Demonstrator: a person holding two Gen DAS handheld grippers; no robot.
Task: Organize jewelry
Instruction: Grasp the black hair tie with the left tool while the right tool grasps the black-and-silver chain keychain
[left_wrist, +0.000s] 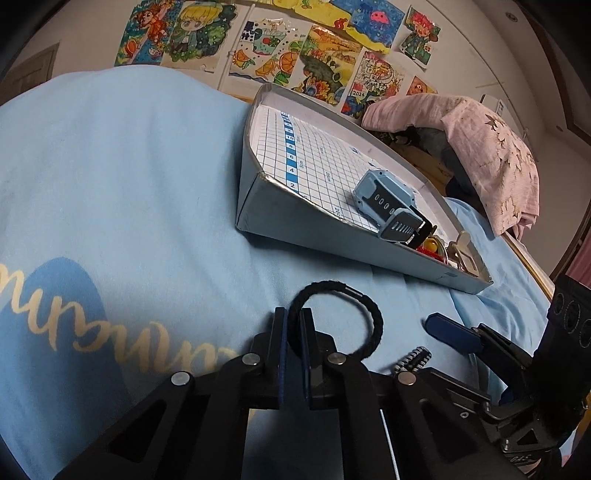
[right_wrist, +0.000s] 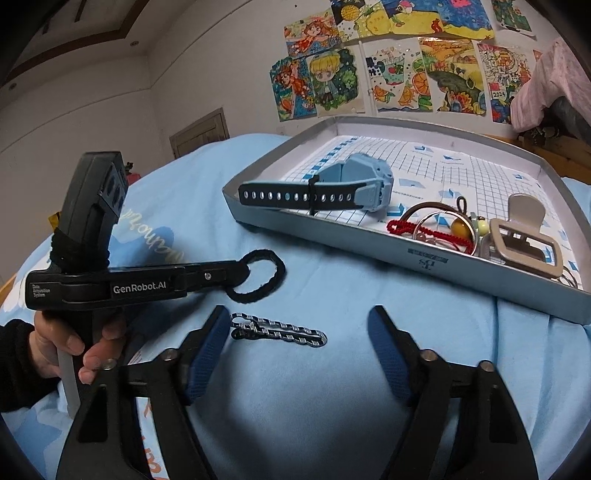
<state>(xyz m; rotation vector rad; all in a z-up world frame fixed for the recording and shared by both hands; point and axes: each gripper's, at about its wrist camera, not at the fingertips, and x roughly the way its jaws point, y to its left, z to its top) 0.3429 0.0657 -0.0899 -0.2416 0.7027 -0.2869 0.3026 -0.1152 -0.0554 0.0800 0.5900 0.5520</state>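
My left gripper (left_wrist: 293, 325) is shut on a black braided hair tie (left_wrist: 365, 321), which hangs as a loop just above the blue bedsheet; it also shows in the right wrist view (right_wrist: 275, 275). My right gripper (right_wrist: 299, 332) is open and empty, low over the sheet. A black-and-white chain bracelet (right_wrist: 280, 330) lies on the sheet between its fingers, nearer the left finger. The grey box lid (right_wrist: 369, 254) holds a blue watch (right_wrist: 354, 184), a red cord bracelet (right_wrist: 402, 227), metal rings and a beige hair clip (right_wrist: 524, 240).
The box lid (left_wrist: 314, 225) sits on the bed beyond both grippers, one corner raised. A pink quilt (left_wrist: 491, 147) lies at the far right. Drawings cover the wall behind. The right gripper's finger (left_wrist: 454, 330) shows beside the left one.
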